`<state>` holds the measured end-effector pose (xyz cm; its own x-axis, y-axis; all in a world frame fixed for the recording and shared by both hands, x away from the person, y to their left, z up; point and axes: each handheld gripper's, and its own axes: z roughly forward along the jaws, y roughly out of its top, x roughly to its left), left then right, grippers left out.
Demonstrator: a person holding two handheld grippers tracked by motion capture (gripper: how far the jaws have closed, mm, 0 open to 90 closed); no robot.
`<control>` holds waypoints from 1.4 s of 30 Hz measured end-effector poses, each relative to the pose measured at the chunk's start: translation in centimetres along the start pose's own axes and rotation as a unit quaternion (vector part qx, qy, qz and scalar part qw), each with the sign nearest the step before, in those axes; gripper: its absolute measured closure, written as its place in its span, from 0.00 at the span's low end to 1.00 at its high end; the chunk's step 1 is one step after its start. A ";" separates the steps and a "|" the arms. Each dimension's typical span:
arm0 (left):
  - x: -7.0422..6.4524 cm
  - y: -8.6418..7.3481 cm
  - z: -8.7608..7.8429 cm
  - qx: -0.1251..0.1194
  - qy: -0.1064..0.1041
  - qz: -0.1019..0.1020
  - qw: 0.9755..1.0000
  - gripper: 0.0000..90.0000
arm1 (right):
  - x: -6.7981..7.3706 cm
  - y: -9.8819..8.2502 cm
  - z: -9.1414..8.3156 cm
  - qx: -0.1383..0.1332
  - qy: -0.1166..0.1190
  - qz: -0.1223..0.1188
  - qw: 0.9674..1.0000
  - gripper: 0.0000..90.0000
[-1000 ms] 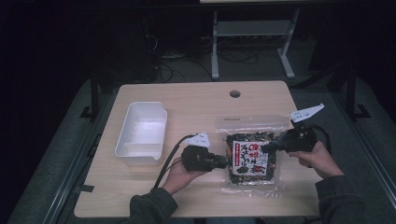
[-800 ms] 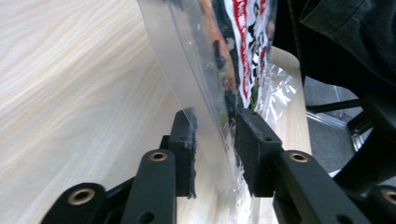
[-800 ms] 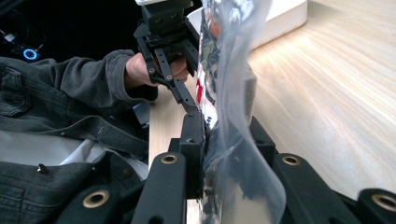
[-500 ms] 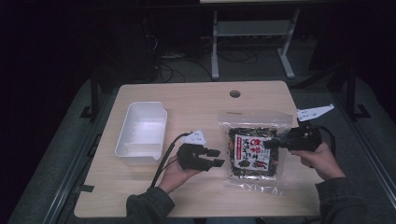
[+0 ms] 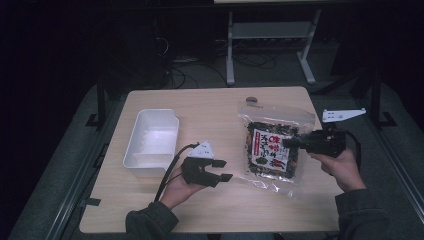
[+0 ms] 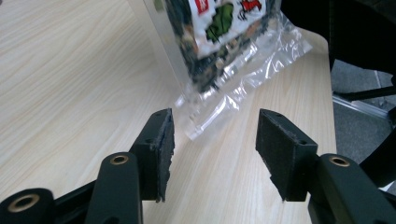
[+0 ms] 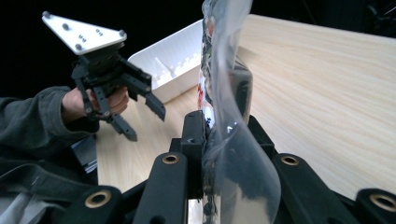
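Meanwhile, right gripper pinches the snack bag; left gripper gapes wide beside empty white tray.

On the table, the tray sits left of centre and the snack bag right of centre. The left gripper lies between them, lower in the frame, apart from both. The right gripper meets the bag's right side.

The snack bag carries a white label with red and orange characters, too blurred to read.
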<state>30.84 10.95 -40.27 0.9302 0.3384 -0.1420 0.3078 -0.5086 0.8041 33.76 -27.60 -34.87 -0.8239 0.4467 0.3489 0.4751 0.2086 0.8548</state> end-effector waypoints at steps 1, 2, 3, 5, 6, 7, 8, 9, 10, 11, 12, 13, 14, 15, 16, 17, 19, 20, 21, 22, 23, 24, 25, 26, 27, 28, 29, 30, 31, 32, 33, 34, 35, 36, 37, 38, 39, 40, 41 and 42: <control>0.0 0.0 0.0 0.000 0.000 0.000 1.000 0.50 | 0.0 0.1 0.0 -0.003 -0.004 0.001 1.000 0.83; 0.0 -0.1 -0.2 0.001 0.003 0.001 1.000 0.50 | 0.1 0.1 0.1 -0.007 -0.009 0.002 1.000 0.83; 0.0 -0.3 -0.6 0.001 0.003 0.003 1.000 0.49 | 0.1 0.2 0.1 -0.011 -0.013 0.003 1.000 0.83; 0.0 -0.4 -0.7 0.002 0.004 0.003 1.000 0.48 | 0.2 0.3 0.2 -0.017 -0.022 0.005 1.000 0.83; 0.1 -0.5 -0.9 0.003 0.004 0.003 1.000 0.48 | 0.2 0.4 0.2 -0.019 -0.026 0.006 0.999 0.83; 0.1 -0.6 -1.0 0.003 0.005 0.003 1.000 0.48 | 0.2 0.4 0.2 -0.019 -0.026 0.006 0.999 0.83; 0.1 -0.7 -1.1 0.006 0.005 0.005 1.000 0.47 | 0.3 0.5 0.3 -0.020 -0.030 0.008 0.999 0.83; 0.1 -0.8 -1.3 0.006 0.007 0.005 1.000 0.47 | 0.3 0.6 0.3 -0.021 -0.032 0.010 0.999 0.83; 0.1 -0.9 -1.5 0.008 0.008 0.005 1.000 0.46 | 0.5 0.9 0.5 -0.023 -0.036 0.011 0.999 0.83; 0.1 -0.9 -1.5 0.008 0.008 0.005 1.000 0.45 | 0.5 0.9 0.5 -0.023 -0.036 0.011 0.999 0.83; 0.0 -1.1 -1.7 0.012 0.010 0.010 1.000 0.44 | 0.6 1.1 0.6 -0.026 -0.043 0.012 0.999 0.83; 0.0 -1.1 -1.7 0.012 0.010 0.010 1.000 0.44 | 0.6 1.1 0.6 -0.026 -0.043 0.012 0.999 0.83; -0.1 -1.1 -1.8 0.015 0.011 0.013 1.000 0.44 | 0.7 1.3 0.7 -0.028 -0.048 0.013 0.998 0.83; -0.2 -1.2 -1.9 0.017 0.013 0.016 1.000 0.43 | 0.8 1.4 0.8 -0.030 -0.052 0.014 0.998 0.83; -0.3 -1.4 -2.0 0.019 0.014 0.020 1.000 0.43 | 1.1 1.7 1.0 -0.033 -0.058 0.013 0.998 0.83; -0.3 -1.4 -2.0 0.019 0.014 0.020 1.000 0.43 | 1.1 1.7 1.0 -0.033 -0.058 0.013 0.998 0.83; -0.4 -1.6 -2.2 0.021 0.013 0.021 0.999 0.42 | 1.4 2.0 1.3 -0.038 -0.065 0.013 0.997 0.83; -0.5 -1.8 -2.3 0.023 0.014 0.021 0.999 0.42 | 1.4 2.1 1.5 -0.038 -0.069 0.012 0.997 0.83; -0.5 -1.9 -2.4 0.025 0.014 0.021 0.999 0.42 | 1.6 2.3 1.7 -0.038 -0.075 0.011 0.996 0.83; -0.5 -2.0 -2.4 0.026 0.016 0.021 0.999 0.41 | 1.6 2.4 1.8 -0.037 -0.078 0.009 0.996 0.83; -0.5 -2.2 -2.4 0.028 0.018 0.022 0.999 0.41 | 1.7 2.5 2.0 -0.038 -0.080 0.009 0.996 0.83; -0.4 -2.6 -2.6 0.031 0.018 0.023 0.999 0.41 | 1.8 2.7 2.2 -0.037 -0.082 0.008 0.996 0.83; -0.4 -2.6 -2.6 0.031 0.018 0.023 0.999 0.40 | 1.8 2.7 2.2 -0.037 -0.082 0.008 0.996 0.83; -0.4 -2.7 -2.6 0.031 0.017 0.020 0.999 0.40 | 1.9 2.9 2.5 -0.037 -0.087 0.006 0.996 0.83; -0.4 -2.9 -2.6 0.033 0.019 0.021 0.999 0.40 | 1.9 2.9 2.5 -0.037 -0.087 0.006 0.996 0.83; -0.5 -3.1 -2.6 0.036 0.021 0.023 0.999 0.40 | 2.0 3.0 2.6 -0.037 -0.089 0.006 0.995 0.83; -0.5 -3.2 -2.6 0.037 0.024 0.023 0.999 0.38 | 2.1 3.1 2.8 -0.038 -0.094 0.006 0.995 0.83; -0.6 -3.3 -2.6 0.039 0.022 0.024 0.999 0.38 | 2.1 3.1 2.8 -0.038 -0.094 0.006 0.995 0.83; -0.6 -3.4 -2.6 0.041 0.022 0.025 0.999 0.37 | 2.1 3.2 2.9 -0.039 -0.096 0.006 0.995 0.83; -0.7 -3.7 -2.7 0.044 0.023 0.027 0.998 0.37 | 2.3 3.4 3.1 -0.042 -0.101 0.004 0.994 0.83; -0.7 -3.7 -2.7 0.044 0.023 0.027 0.998 0.36 | 2.3 3.4 3.1 -0.042 -0.101 0.004 0.994 0.83; -0.8 -3.8 -2.8 0.045 0.023 0.027 0.998 0.36 | 2.4 3.5 3.2 -0.042 -0.104 0.004 0.994 0.83; -0.8 -3.9 -2.8 0.046 0.023 0.028 0.998 0.36 | 2.6 3.6 3.4 -0.044 -0.107 0.003 0.993 0.83; -0.8 -4.0 -2.9 0.046 0.023 0.027 0.998 0.35 | 2.7 3.7 3.5 -0.046 -0.110 0.002 0.993 0.83; -0.9 -4.1 -3.0 0.047 0.022 0.027 0.998 0.34 | 2.8 3.8 3.6 -0.047 -0.113 0.000 0.992 0.83; -0.9 -4.2 -3.2 0.046 0.022 0.027 0.998 0.34 | 3.0 4.0 3.8 -0.047 -0.118 -0.001 0.992 0.83; -1.0 -4.3 -3.3 0.047 0.023 0.027 0.998 0.33 | 3.3 4.3 4.1 -0.051 -0.126 -0.005 0.991 0.83; -1.0 -4.4 -3.4 0.046 0.023 0.028 0.998 0.33 | 3.3 4.3 4.1 -0.051 -0.126 -0.005 0.991 0.83; -1.0 -4.4 -3.6 0.045 0.023 0.027 0.998 0.32 | 3.5 4.5 4.3 -0.053 -0.128 -0.005 0.990 0.83; -1.1 -4.5 -3.7 0.045 0.023 0.028 0.998 0.32 | 3.6 4.7 4.5 -0.055 -0.130 -0.007 0.990 0.83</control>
<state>27.70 15.83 -41.62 0.9366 0.3432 -0.0704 0.2751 -0.5960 0.7544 34.41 -21.15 -31.32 -0.7156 0.6564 0.2390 0.4169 0.1268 0.9001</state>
